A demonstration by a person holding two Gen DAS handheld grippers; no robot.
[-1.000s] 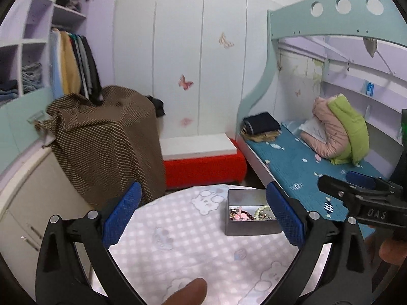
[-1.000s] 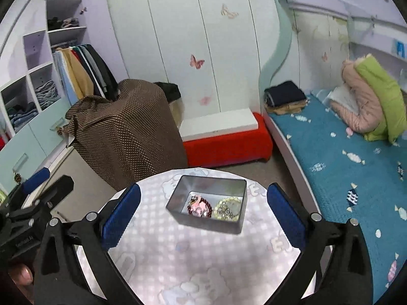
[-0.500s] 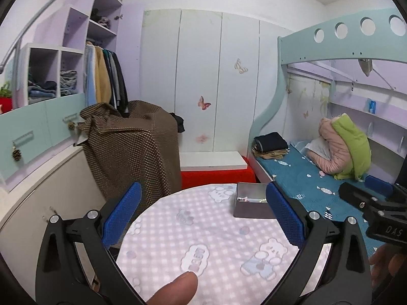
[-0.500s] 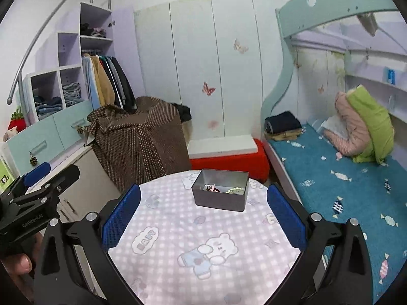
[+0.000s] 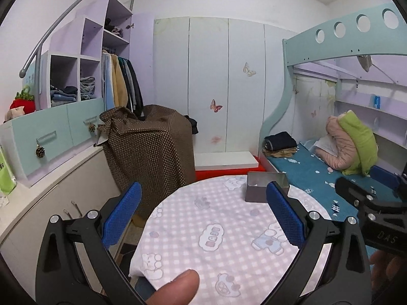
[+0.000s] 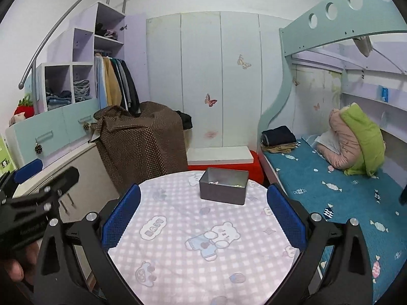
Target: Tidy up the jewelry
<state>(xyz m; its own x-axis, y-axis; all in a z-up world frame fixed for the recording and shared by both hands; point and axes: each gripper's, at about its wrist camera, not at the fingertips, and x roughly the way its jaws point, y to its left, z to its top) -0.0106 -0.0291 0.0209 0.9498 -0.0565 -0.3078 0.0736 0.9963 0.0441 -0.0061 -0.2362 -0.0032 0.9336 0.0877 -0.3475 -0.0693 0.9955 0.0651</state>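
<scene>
— Where's the jewelry tin (image 6: 223,189)?
— On the far side of the round table (image 6: 203,241); I see its contents only faintly.
— Grippers?
— My left gripper (image 5: 203,213) and right gripper (image 6: 203,213) are both spread wide, empty, short of the tin.

Each black plastic two-finger gripper, left (image 5: 203,213) and right (image 6: 203,214), has angular arms with triangular cut-outs, round silver screws at the joints, and long fingers faced with textured blue pads (image 5: 121,214). Seen from the left camera, the right gripper's black body carries embossed lettering that cannot be read with certainty. A bare fingertip (image 5: 175,288) shows at the bottom edge, with no sleeve visible.
</scene>
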